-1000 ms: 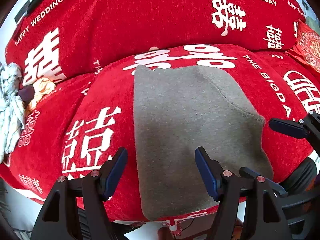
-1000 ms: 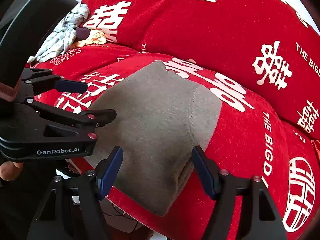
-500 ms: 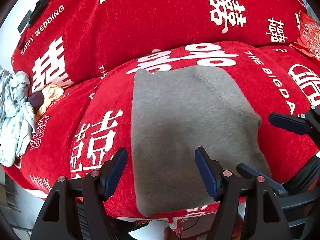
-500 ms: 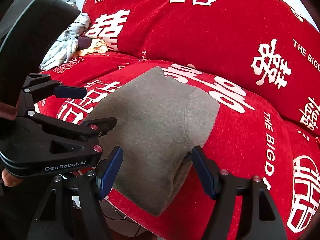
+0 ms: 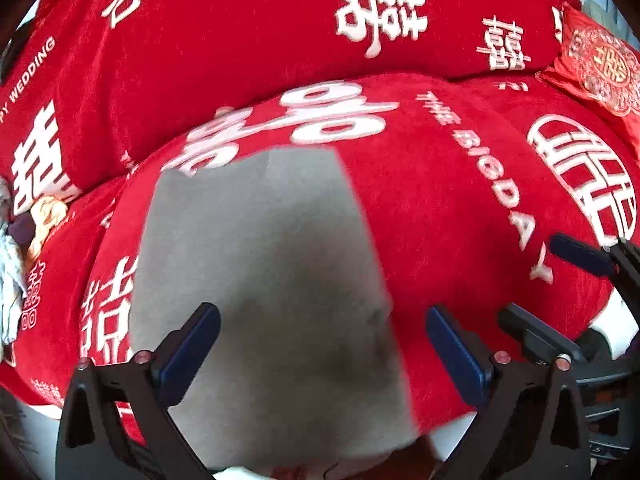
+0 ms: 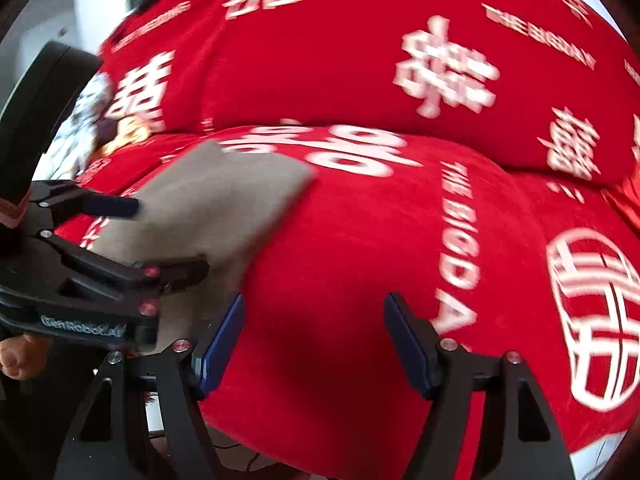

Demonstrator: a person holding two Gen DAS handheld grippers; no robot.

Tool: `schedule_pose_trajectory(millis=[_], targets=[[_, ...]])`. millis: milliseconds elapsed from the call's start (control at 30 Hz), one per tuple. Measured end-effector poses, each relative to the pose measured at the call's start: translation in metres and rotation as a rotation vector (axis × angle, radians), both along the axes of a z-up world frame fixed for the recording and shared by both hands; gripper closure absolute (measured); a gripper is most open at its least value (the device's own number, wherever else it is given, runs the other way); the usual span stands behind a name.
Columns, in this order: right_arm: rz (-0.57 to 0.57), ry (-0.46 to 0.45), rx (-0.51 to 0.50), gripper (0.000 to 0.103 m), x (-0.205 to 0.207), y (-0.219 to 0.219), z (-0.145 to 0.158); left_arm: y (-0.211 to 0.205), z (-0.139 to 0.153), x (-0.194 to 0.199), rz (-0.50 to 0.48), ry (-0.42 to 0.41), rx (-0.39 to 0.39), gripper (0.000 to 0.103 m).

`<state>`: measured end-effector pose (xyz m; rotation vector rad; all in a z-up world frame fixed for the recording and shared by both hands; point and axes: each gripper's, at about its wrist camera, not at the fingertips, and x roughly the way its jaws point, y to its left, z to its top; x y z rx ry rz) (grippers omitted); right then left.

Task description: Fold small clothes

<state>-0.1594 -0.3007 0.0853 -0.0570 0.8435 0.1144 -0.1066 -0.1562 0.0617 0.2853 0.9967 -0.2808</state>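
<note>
A grey folded garment (image 5: 264, 264) lies flat on the red sofa seat (image 5: 452, 208). My left gripper (image 5: 320, 344) is open and empty, with its left finger over the garment's near part and its right finger past the garment's right edge. In the right wrist view the garment (image 6: 208, 208) lies to the left. My right gripper (image 6: 314, 344) is open and empty over bare red fabric, to the right of the garment. The left gripper (image 6: 132, 236) shows at the left of that view, over the garment.
A pile of pale and yellow clothes (image 5: 24, 236) lies at the far left of the seat. A red embroidered cushion (image 5: 600, 64) sits at the far right. The sofa backrest (image 5: 256, 40) rises behind the seat. The seat's front edge is just below the grippers.
Both views have swung to the right with motion blur. The right gripper has moved off the garment onto bare red seat. The garment now shows narrower, with its right side gone.
</note>
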Motion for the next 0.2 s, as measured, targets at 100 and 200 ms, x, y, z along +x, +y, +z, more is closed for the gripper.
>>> schedule_pose_trajectory(millis=[100, 200], targets=[[-0.099, 0.001, 0.032, 0.027, -0.003, -0.044, 0.000, -0.034, -0.004, 0.007, -0.066, 0.034, -0.014, 0.001], [-0.183, -0.016, 0.024, 0.027, -0.005, -0.080, 0.001, -0.070, -0.007, 0.011, -0.130, 0.036, -0.008, 0.000]])
